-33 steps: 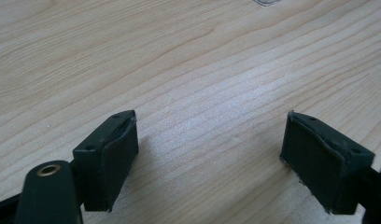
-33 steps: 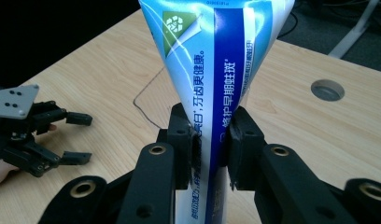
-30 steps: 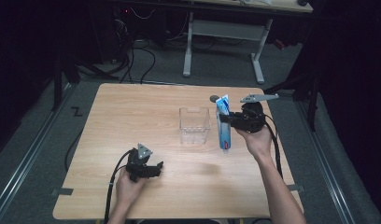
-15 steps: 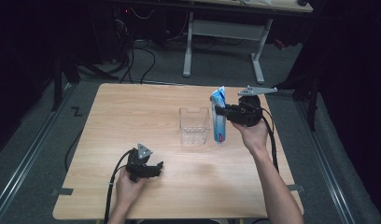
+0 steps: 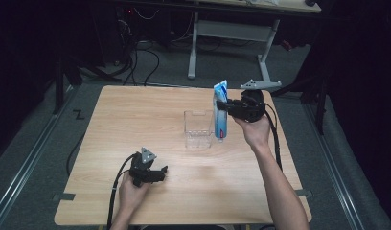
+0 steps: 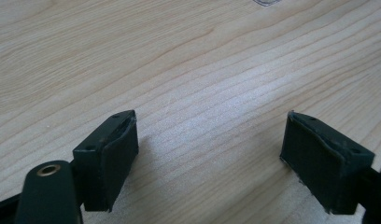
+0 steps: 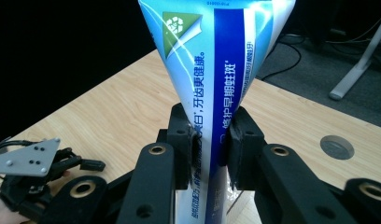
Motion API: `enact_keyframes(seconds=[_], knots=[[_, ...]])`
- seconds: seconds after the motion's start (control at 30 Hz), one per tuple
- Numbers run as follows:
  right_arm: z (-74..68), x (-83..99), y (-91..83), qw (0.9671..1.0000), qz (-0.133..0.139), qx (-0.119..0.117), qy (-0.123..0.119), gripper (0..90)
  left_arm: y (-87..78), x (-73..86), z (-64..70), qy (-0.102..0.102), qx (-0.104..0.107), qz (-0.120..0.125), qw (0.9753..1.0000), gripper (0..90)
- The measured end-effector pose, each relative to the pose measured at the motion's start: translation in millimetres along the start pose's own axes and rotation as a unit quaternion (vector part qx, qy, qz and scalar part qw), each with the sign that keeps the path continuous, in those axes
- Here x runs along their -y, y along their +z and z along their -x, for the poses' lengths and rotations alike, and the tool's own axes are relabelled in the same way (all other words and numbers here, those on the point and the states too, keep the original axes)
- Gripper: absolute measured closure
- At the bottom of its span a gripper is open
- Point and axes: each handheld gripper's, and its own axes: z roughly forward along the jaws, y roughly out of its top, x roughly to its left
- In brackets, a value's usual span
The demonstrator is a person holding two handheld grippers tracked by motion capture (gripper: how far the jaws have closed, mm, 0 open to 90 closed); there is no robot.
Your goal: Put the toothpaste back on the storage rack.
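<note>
1. A rectangular light-wood table (image 5: 136, 120) with rounded corners stands on a grey floor, a person's two forearms reaching over its near edge.

2. The right hand (image 5: 255, 130) is raised above the table's far right part and holds the right gripper (image 5: 222, 106), a black two-jaw tool topped by a grey three-cornered plate, its cable trailing back along the arm.

3. A blue-and-white toothpaste tube (image 5: 220, 110) with a green recycling mark stands nearly upright in the air, flat crimped end up, pinched at mid-length between the right gripper's closed jaws; the right gripper view (image 7: 212, 70) shows the pads pressing in on both of its faces.

4. A clear plastic open-topped box (image 5: 199, 128) rests on the table near its middle, just beside the tube's lower end and to its left in the high view.

5. The left gripper (image 5: 161, 173) lies low over the table's near left part, held by the left hand (image 5: 129, 189); its jaws stand wide apart with nothing between them, bare wood showing in the gap in the left gripper view (image 6: 209, 154).
</note>
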Motion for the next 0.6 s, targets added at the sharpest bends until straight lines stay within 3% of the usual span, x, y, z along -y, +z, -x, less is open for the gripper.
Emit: enact_keyframes(seconds=[0.33, 0.6], knots=[[-6.4, -9.8, 14.0, 0.9999, 0.000, 0.007, -0.013, 74.0, 0.0, 0.0, 0.0, 0.000, 0.000, 0.000, 1.0000, 18.9], [-6.4, -13.4, 23.2, 0.9999, 0.005, 0.005, -0.008, 74.0, -0.1, 0.0, -0.1, 0.001, 0.000, -0.001, 1.0000, 18.9]])
